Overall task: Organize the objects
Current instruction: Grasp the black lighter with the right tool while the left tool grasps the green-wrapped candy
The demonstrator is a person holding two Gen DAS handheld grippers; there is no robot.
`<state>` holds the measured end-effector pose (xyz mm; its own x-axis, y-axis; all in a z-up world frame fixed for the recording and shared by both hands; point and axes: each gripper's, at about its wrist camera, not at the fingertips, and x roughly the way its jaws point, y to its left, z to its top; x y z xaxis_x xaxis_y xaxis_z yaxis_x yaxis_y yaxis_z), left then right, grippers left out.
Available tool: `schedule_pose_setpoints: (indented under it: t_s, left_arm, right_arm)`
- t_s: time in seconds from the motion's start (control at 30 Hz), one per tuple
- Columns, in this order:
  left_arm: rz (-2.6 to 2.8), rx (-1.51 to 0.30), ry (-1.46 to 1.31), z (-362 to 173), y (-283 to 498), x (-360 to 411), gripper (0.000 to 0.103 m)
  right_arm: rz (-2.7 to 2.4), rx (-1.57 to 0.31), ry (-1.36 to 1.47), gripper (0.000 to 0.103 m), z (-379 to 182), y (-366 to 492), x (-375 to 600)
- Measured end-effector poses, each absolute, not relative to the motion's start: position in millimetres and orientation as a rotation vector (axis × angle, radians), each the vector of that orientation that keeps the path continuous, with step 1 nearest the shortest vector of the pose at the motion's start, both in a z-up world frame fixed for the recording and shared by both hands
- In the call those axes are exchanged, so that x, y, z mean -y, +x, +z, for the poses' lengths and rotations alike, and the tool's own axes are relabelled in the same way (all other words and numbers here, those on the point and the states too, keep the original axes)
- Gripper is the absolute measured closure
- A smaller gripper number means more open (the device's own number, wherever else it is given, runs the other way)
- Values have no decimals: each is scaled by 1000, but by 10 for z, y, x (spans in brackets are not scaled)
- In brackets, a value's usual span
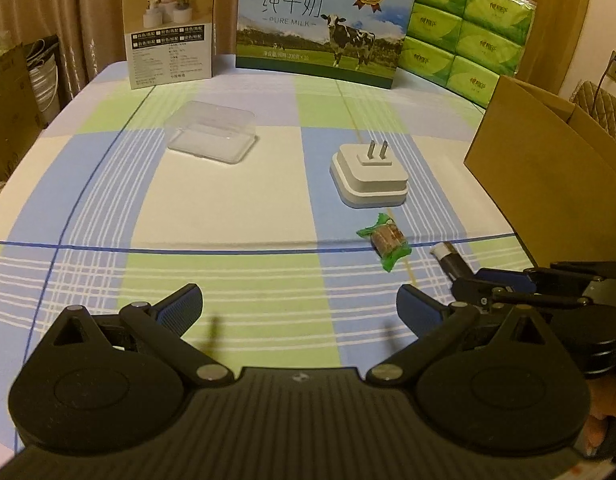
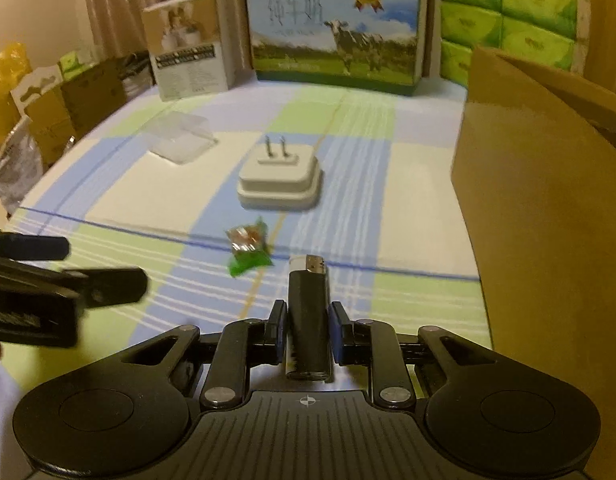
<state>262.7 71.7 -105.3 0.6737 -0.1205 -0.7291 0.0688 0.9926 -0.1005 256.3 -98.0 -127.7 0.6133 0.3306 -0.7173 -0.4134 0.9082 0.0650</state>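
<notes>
My right gripper (image 2: 307,322) is shut on a black lighter (image 2: 309,316), held above the checked tablecloth; the lighter's metal end points forward and shows in the left wrist view (image 1: 448,258). My left gripper (image 1: 298,306) is open and empty, low over the near part of the table. A green-wrapped candy (image 1: 384,242) lies ahead of it, also in the right wrist view (image 2: 248,248). A white plug adapter (image 1: 370,174) sits prongs up behind the candy. A clear plastic box (image 1: 212,132) lies farther left.
An open cardboard box (image 1: 548,168) stands at the right, close to my right gripper (image 2: 548,200). At the back stand a small product carton (image 1: 170,26), a milk carton (image 1: 324,24) and green tissue packs (image 1: 468,32). Boxes and bags sit left of the table (image 2: 48,112).
</notes>
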Motion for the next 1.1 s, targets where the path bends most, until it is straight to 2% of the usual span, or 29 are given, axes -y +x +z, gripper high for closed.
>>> schedule_pose_setpoints:
  t_s: [0.43, 0.6, 0.67, 0.73, 0.87, 1.1]
  left_arm:
    - [-81, -813, -74, -1106, 2717, -776, 4]
    - [-134, -798, -31, -1164, 2828, -659, 18]
    - [-169, -783, 10, -1197, 2876, -571, 28]
    - [-208, -769, 51, -1232, 2922, -496, 34]
    - [-256, -757, 92, -1320, 3015, -429, 62]
    - [-301, -720, 117, -1343, 3083, -374, 63]
  right_arm:
    - [508, -781, -127, 84, -1285, 2597, 848]
    - [415, -798, -105, 84, -1285, 2632, 979]
    - [398, -809, -88, 84, -1296, 2648, 1021]
    - [392, -810, -83, 84, -1299, 2648, 1050]
    - [385, -808, -79, 84, -1307, 2652, 1071]
    - [374, -813, -69, 84, -1322, 2664, 1083]
